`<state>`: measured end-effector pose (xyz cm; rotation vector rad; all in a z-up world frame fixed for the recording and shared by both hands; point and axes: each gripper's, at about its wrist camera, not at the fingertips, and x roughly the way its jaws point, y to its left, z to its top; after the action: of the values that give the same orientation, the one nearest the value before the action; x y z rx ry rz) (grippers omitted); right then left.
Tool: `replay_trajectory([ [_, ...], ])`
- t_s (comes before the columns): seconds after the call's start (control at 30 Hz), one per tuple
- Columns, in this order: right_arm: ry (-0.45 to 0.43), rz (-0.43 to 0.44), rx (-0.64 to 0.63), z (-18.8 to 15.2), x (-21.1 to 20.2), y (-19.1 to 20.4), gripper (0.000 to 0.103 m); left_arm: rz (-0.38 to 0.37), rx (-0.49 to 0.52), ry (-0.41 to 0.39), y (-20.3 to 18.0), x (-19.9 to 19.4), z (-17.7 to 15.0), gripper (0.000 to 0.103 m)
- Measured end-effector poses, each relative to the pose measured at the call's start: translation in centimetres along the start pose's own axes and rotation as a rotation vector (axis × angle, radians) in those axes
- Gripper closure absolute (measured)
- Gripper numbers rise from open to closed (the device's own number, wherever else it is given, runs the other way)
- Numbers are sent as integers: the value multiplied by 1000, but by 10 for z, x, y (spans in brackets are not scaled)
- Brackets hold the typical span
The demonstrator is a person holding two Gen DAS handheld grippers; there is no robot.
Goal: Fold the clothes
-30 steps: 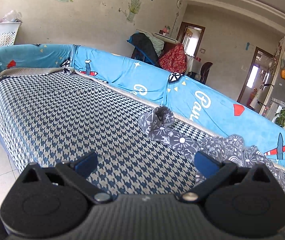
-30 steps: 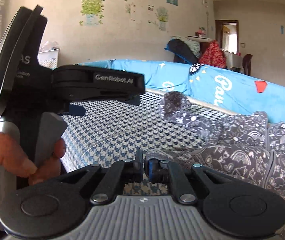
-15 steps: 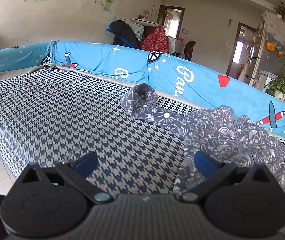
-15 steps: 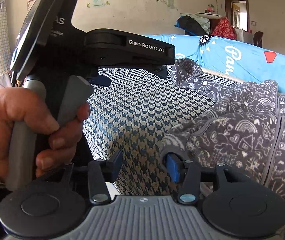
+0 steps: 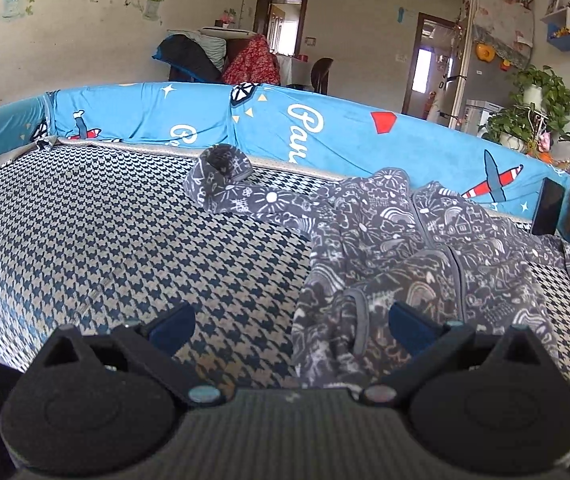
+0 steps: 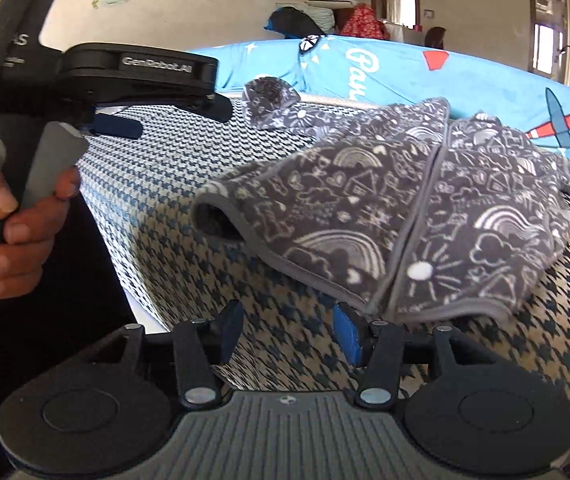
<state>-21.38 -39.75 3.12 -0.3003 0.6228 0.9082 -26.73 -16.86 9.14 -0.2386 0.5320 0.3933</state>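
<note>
My right gripper (image 6: pixel 287 338) just opened, jaws roughly half apart, nothing between them; jacket (image 6: pixel 385 216) hem just past the right pad. Left gripper (image 5: pixel 289 324) wide, jacket edge between the pads, no pinch. Jacket lies on the houndstooth sofa seat (image 5: pixel 105 240), by the blue backrest (image 5: pixel 345 140). Jacket's right sleeve cut off by frame edge.

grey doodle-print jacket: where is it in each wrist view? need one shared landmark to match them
Left wrist: grey jacket lies right of centre on the houndstooth cover, one sleeve stretching up and left to its cuff.
Right wrist: the jacket fills centre to right, its hem just above the right fingertip.
Shared landmark: the red-and-white plane printed on the blue backrest behind the jacket.
</note>
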Motion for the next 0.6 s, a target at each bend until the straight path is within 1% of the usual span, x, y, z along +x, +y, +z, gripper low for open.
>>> replay_trajectory([
  [0.1,5,-33,9,-2,1,-7,54,-26,40,-3,-10,-5,-5,0],
  [0.23,19,-122,3,-8,3,-14,54,-89,85,-7,-21,-14,-11,0],
  [0.3,31,-153,13,-10,5,-19,54,-124,107,2,-27,-18,-15,0],
  [0.43,54,-229,31,-12,13,-28,54,-170,154,30,-37,-21,-22,0],
  [0.53,50,-283,41,-12,18,-37,54,-207,175,55,-40,-22,-26,0],
  [0.6,44,-290,49,-9,19,-43,54,-232,193,71,-43,-22,-29,0],
])
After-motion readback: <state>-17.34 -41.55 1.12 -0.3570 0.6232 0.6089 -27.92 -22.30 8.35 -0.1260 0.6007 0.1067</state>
